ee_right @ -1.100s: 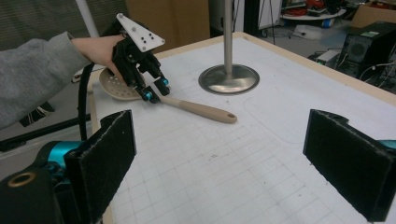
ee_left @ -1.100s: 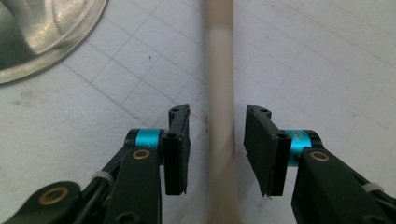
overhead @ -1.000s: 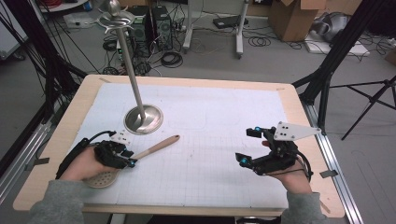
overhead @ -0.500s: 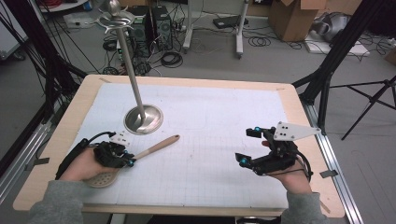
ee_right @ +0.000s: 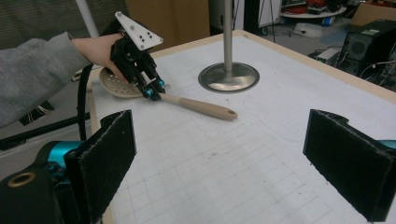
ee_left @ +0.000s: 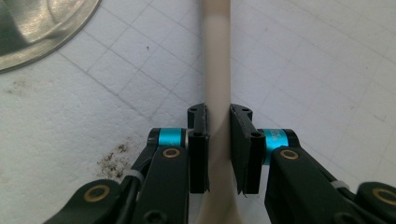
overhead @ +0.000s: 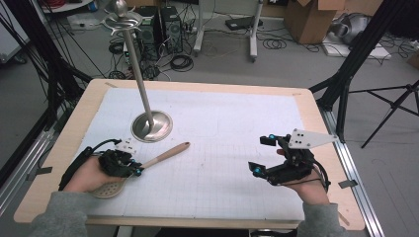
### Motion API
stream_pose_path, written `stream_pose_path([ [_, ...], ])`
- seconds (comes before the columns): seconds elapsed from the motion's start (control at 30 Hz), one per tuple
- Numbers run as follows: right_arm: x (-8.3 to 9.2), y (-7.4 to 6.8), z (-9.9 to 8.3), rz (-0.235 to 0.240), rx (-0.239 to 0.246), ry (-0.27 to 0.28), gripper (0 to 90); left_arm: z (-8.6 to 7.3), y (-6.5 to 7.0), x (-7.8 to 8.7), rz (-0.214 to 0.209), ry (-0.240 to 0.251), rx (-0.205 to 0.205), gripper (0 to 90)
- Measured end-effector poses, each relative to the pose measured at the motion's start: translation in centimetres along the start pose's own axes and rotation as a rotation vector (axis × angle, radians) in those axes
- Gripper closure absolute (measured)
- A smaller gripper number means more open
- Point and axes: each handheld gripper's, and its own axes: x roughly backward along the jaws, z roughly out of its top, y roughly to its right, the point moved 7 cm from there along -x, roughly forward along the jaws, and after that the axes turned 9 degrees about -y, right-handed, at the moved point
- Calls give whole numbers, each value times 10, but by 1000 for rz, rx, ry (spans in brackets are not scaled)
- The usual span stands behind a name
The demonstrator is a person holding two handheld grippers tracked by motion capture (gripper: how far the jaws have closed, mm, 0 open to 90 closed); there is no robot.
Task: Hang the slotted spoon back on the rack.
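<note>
High view: metal stand (overhead: 152, 126) with round base on the gridded mat (overhead: 222, 128), just beyond the left gripper (overhead: 129, 167). Left jaws clamp the wooden handle of a slotted spoon (overhead: 163, 157) lying flat. Right gripper (overhead: 264, 155) well apart, jaws wide, empty.

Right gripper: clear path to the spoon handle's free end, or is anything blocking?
Probably yes. The right gripper is open, and bare mat lies between it and the spoon handle's free end. The left gripper grips nearer the bowl; the stand sits behind.
</note>
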Motion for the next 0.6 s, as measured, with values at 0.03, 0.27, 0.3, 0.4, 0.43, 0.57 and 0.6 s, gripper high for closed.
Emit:
stream_pose_path([
  [0.03,0,0,0,2,-1,0,82,0,-1,1,-5,2,1,777],
  [0.27,1,0,1,-1,-2,4,82,-1,0,12,-5,36,5,777],
  [0.3,2,1,1,-3,-4,8,82,-2,-1,15,-1,45,4,777],
  [0.4,3,1,1,-6,-3,9,82,-5,-5,23,11,76,32,777],
  [0.43,2,1,1,-7,-2,9,82,-5,-6,26,9,86,44,777],
  [0.57,1,1,2,-5,0,10,82,-2,-4,38,-23,146,75,777],
  [0.6,1,2,2,-5,-3,9,82,0,-3,41,-27,163,71,777],
])
